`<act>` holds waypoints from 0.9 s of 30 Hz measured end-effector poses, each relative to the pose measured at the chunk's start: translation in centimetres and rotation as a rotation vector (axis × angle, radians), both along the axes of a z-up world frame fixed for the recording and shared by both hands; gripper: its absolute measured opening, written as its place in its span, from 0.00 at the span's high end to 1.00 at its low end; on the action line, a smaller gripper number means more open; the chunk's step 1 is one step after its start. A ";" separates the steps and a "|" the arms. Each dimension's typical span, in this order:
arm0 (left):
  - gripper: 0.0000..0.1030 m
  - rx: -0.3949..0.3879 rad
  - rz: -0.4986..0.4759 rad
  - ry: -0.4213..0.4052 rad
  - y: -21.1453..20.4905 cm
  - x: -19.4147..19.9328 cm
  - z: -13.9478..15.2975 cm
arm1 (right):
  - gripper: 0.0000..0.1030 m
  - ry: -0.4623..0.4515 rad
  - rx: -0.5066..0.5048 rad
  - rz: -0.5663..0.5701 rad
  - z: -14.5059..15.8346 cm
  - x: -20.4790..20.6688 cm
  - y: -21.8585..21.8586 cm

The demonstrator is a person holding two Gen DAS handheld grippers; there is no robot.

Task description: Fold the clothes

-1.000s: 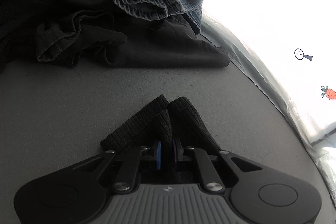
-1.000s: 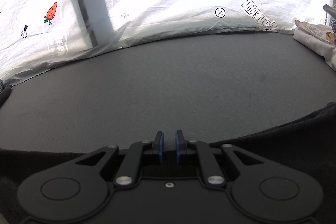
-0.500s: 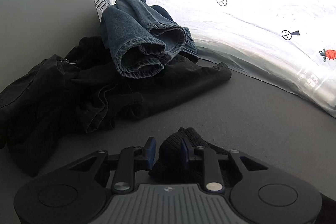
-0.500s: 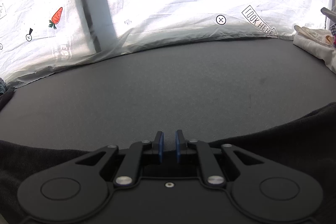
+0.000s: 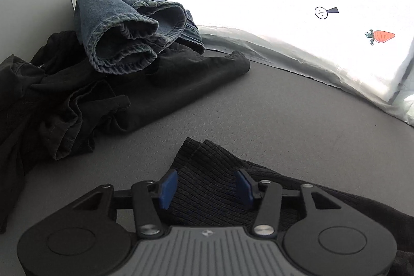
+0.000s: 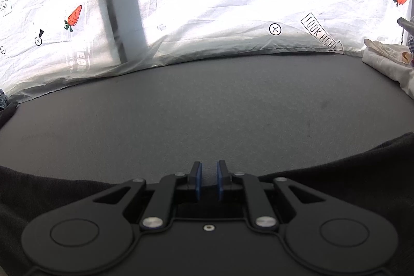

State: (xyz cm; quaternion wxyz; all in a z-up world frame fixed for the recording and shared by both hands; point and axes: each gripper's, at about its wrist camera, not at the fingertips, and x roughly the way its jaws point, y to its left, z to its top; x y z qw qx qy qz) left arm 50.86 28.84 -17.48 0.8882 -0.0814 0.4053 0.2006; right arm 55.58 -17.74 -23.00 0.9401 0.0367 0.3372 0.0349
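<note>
A black ribbed knit garment (image 5: 207, 172) lies on the grey surface under my left gripper (image 5: 205, 185). The left jaws stand open with the ribbed cuff between the blue pads, not pinched. My right gripper (image 6: 207, 180) has its jaws nearly closed with a narrow gap. Black fabric (image 6: 349, 172) stretches to both sides below it, its edge level with the jaws. Whether the pads pinch that edge is hidden.
A pile of dark clothes (image 5: 77, 100) with blue jeans (image 5: 129, 25) on top lies at the far left. A white printed sheet (image 6: 233, 4) hangs behind the grey surface (image 6: 207, 107). Folded white cloth (image 6: 388, 66) sits at the far right.
My left gripper has opened and let go of the ribbed cuff, and its view has swung left then right. The right gripper has barely moved.
</note>
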 end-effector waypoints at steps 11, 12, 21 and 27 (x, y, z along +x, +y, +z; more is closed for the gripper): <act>0.93 0.095 -0.107 0.028 0.1 3.0 -1.4 | 0.87 -0.005 -0.015 0.002 -0.1 -0.1 0.2; 0.93 0.103 -0.090 0.014 0.2 2.8 -1.1 | 0.87 -0.005 -0.016 0.002 -0.1 -0.1 0.2; 0.88 0.104 -0.018 0.029 1.8 3.5 -2.1 | 0.87 -0.011 -0.040 0.001 0.0 -0.2 0.5; 0.56 0.045 0.041 -0.017 0.5 2.3 0.7 | 0.82 0.032 -0.066 0.048 0.5 0.4 0.4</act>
